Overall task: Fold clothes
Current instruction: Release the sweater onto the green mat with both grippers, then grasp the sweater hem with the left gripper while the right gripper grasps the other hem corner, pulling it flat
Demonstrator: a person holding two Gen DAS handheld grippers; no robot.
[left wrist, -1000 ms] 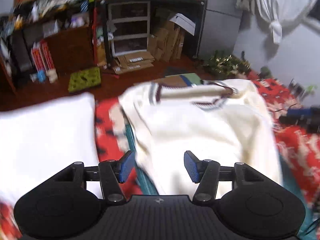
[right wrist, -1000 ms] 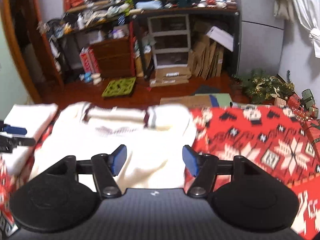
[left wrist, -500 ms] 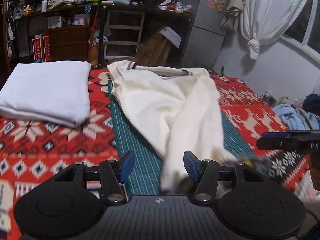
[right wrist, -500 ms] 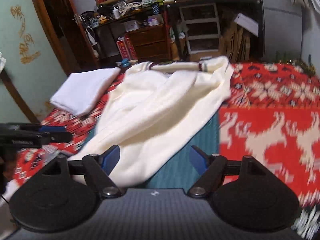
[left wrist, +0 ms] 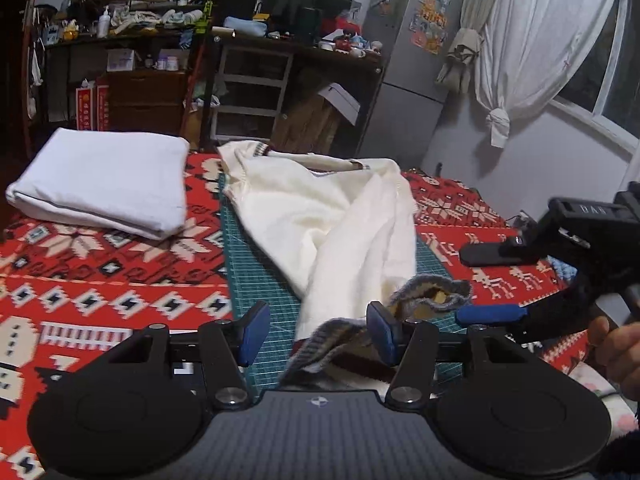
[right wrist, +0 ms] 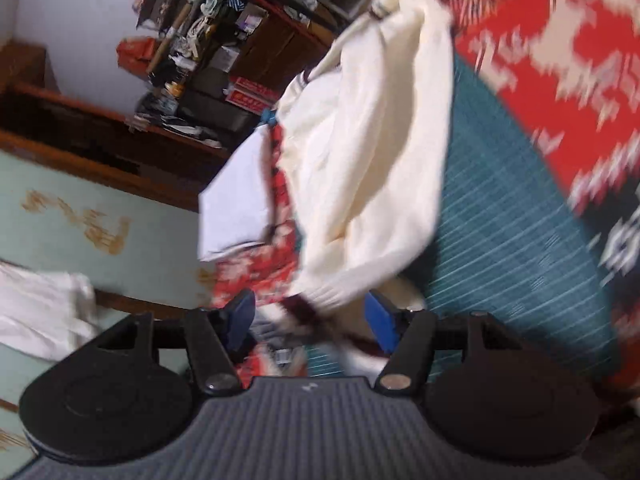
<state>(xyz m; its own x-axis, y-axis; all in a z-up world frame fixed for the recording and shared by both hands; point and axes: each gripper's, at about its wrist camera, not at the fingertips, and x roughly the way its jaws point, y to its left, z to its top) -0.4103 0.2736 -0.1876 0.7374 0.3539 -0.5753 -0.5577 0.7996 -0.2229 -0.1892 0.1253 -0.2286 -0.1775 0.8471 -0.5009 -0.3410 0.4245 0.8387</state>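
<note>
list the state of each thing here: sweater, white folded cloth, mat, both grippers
cream sweater: bunched and half folded on the mat, striped hem at the near end lifted
white folded cloth: folded flat on the blanket, left of the sweater
green cutting mat: flat on the blanket, partly covered by the sweater
left gripper: open, hem between the fingers
right gripper: open, tilted, view blurred

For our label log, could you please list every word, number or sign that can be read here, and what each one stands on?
"DA" plus an unclear third letter: raised lettering on the black body of the right gripper, left wrist view.
Yellow print on the red boxes: too small to read.
Poster on the grey fridge: too small to read.
Gold characters on the green wall: blurred, unreadable.
</note>
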